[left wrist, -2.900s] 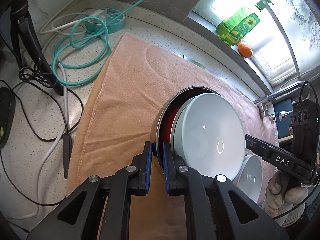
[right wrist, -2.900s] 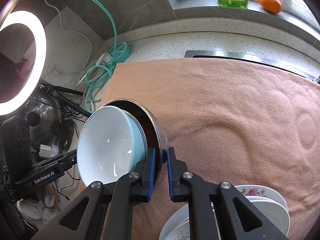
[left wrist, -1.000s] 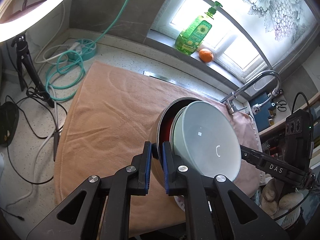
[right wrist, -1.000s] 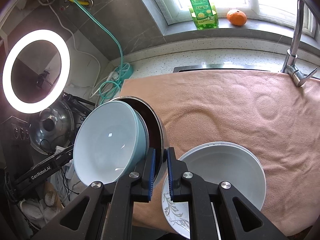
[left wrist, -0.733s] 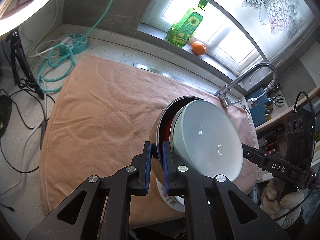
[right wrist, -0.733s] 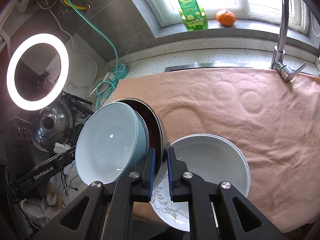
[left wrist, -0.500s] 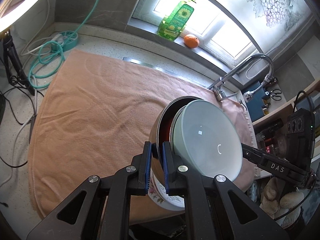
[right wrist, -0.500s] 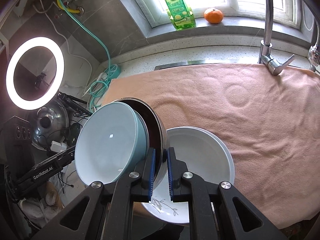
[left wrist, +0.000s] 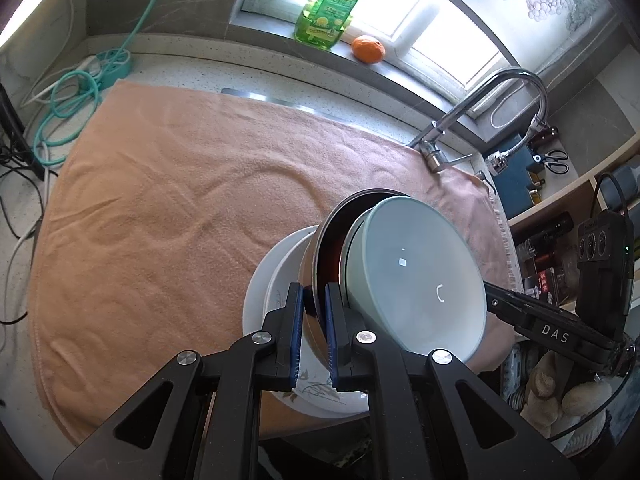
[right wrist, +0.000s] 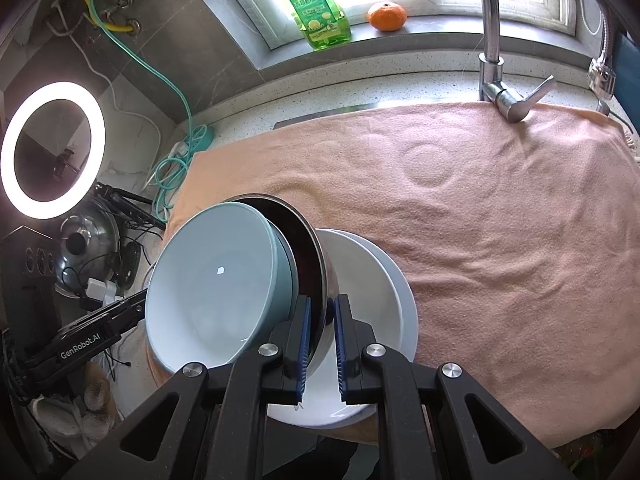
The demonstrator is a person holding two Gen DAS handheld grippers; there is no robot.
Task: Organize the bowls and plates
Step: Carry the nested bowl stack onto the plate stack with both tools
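Observation:
A steel bowl (left wrist: pixel 320 252) with a pale blue bowl (left wrist: pixel 416 280) nested inside is held in the air by both grippers on opposite rims. My left gripper (left wrist: pixel 313 316) is shut on the steel bowl's rim. My right gripper (right wrist: pixel 320 324) is shut on the steel bowl (right wrist: pixel 316 256) at the other side; the blue bowl (right wrist: pixel 216 280) shows there too. Below the bowls a stack of white plates (left wrist: pixel 272 280) lies on the towel near its front edge, also in the right wrist view (right wrist: pixel 380 292). The lowest plate has a flower pattern.
A peach towel (left wrist: pixel 168 200) covers the counter and the sink. A tap (right wrist: pixel 494 40) stands at the back right. A green soap bottle (right wrist: pixel 316 4) and an orange (right wrist: pixel 386 16) sit on the sill. Teal cable and power strip (left wrist: pixel 80 80) lie left.
Both grippers have carried the nested bowls up and back toward the front edge. The white plate stack has come into view directly beneath the bowls.

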